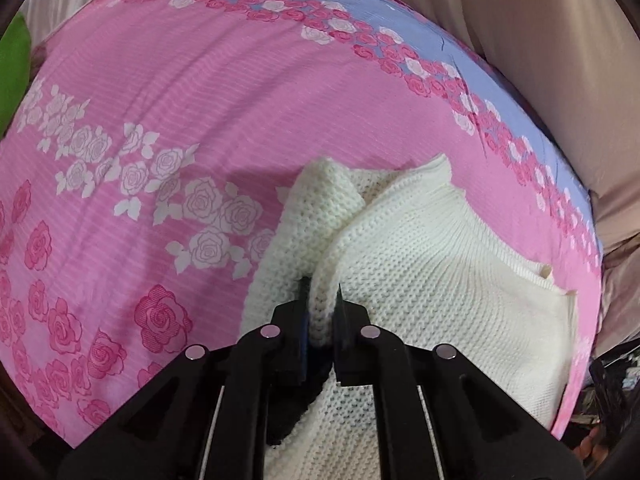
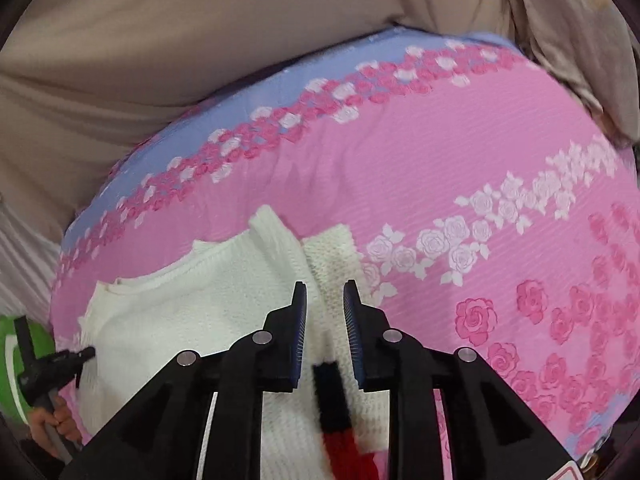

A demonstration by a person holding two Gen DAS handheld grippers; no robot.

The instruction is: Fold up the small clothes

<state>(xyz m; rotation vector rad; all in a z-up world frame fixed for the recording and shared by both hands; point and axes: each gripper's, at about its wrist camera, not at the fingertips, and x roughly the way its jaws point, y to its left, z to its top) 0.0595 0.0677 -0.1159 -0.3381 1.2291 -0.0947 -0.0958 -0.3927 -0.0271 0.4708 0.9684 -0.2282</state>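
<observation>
A small white knitted sweater point(image 1: 420, 264) lies on a pink rose-print bed sheet point(image 1: 160, 100). My left gripper point(image 1: 321, 292) is shut on a raised fold of the sweater's knit. In the right wrist view the same sweater point(image 2: 180, 304) lies at lower left, with a black and red trim strip point(image 2: 332, 408) near its lower edge. My right gripper point(image 2: 325, 296) is open, its jaws on either side of a sweater part, not closed on it. The left gripper point(image 2: 86, 354) shows at the far left, touching the sweater's edge.
The sheet point(image 2: 440, 160) has a blue band with roses point(image 1: 400, 32) along its far edge. Beige fabric point(image 2: 200, 40) lies beyond it. A green object point(image 1: 14, 68) sits at the left edge. A hand point(image 2: 52, 424) holds the left gripper's handle.
</observation>
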